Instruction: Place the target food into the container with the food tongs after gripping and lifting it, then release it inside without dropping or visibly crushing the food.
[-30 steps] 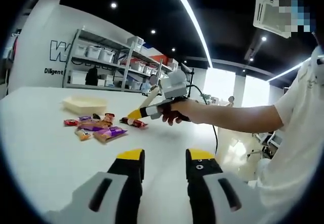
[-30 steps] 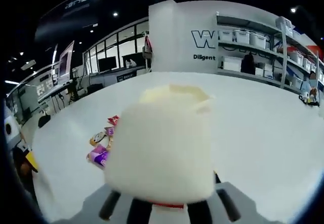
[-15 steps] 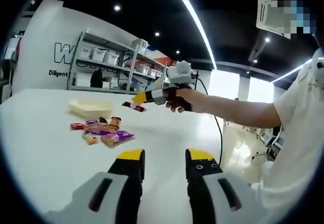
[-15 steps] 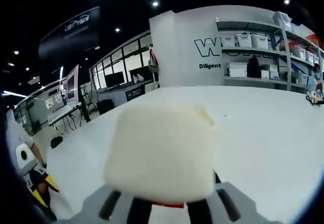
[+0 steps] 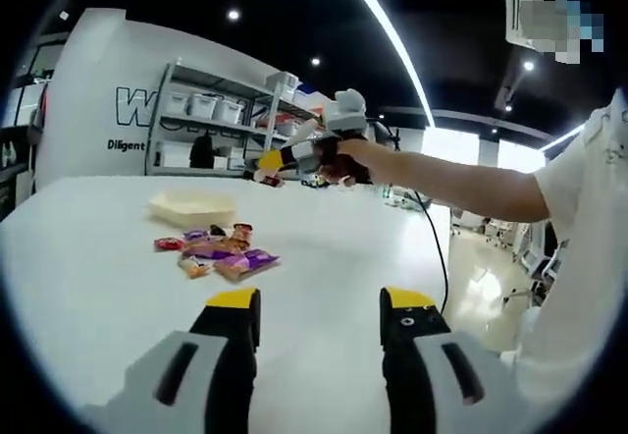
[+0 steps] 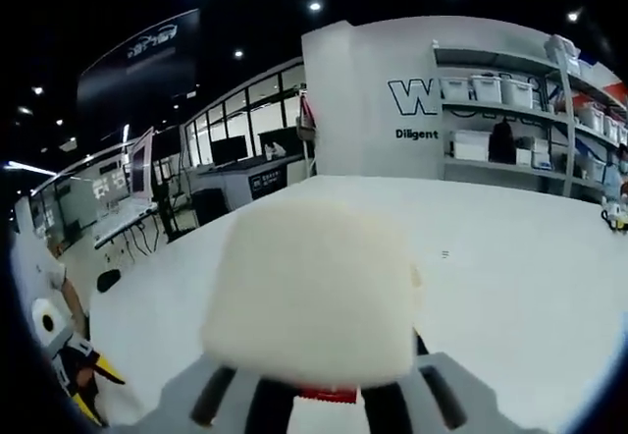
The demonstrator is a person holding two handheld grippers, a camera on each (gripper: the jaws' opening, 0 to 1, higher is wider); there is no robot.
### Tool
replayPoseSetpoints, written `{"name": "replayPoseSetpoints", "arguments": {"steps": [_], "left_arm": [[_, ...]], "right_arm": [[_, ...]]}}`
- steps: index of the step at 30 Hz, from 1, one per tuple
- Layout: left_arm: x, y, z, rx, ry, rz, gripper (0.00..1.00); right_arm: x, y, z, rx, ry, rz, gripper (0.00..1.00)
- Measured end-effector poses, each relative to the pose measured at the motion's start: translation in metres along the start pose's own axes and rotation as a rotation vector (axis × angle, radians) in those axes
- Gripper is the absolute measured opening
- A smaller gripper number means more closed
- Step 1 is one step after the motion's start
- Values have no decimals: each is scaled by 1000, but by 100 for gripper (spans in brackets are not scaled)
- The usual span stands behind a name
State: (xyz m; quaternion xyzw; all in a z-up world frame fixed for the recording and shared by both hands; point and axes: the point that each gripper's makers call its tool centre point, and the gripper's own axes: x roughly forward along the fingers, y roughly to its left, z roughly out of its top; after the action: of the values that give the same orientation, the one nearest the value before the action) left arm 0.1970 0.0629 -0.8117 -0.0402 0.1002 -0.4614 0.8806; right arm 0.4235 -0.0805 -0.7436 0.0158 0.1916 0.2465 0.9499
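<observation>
Several wrapped snacks point(image 5: 218, 253) lie in a loose pile on the white table point(image 5: 88, 297). A shallow cream container point(image 5: 191, 206) sits just beyond them. Above the table a person's hand holds my right gripper point(image 5: 280, 159), shut on cream food tongs point(image 5: 299, 135). A small red packet point(image 5: 266, 179) hangs at the tongs' tip, in the air near the container. In the right gripper view the tongs point(image 6: 309, 297) cover the middle and hide the jaws. My left gripper point(image 5: 321, 308) hovers low over the near table, open and holding nothing.
Shelving with white bins point(image 5: 221, 110) stands behind the table against a lettered wall. The person's arm point(image 5: 461, 189) reaches in from the right. In the right gripper view the left gripper's yellow tip point(image 6: 83, 395) shows at the lower left, over a broad bare tabletop point(image 6: 510, 287).
The right gripper has risen from the table with the tongs, lifting the red packet off the surface. The left gripper's jaws stand slightly wider apart.
</observation>
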Motion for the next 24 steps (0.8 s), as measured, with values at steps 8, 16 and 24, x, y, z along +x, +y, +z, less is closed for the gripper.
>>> {"name": "replayPoseSetpoints", "arguments": {"steps": [8, 16, 24], "left_arm": [[-1, 11, -4, 3, 31, 76, 76], [-2, 25, -15, -50, 73, 161, 97], [-6, 28, -15, -60, 96, 191, 99]], "right_arm": [[10, 7, 7, -8, 8, 21, 17], [19, 5, 3, 4, 15, 36, 17], [35, 4, 3, 3, 26, 52, 17]]}}
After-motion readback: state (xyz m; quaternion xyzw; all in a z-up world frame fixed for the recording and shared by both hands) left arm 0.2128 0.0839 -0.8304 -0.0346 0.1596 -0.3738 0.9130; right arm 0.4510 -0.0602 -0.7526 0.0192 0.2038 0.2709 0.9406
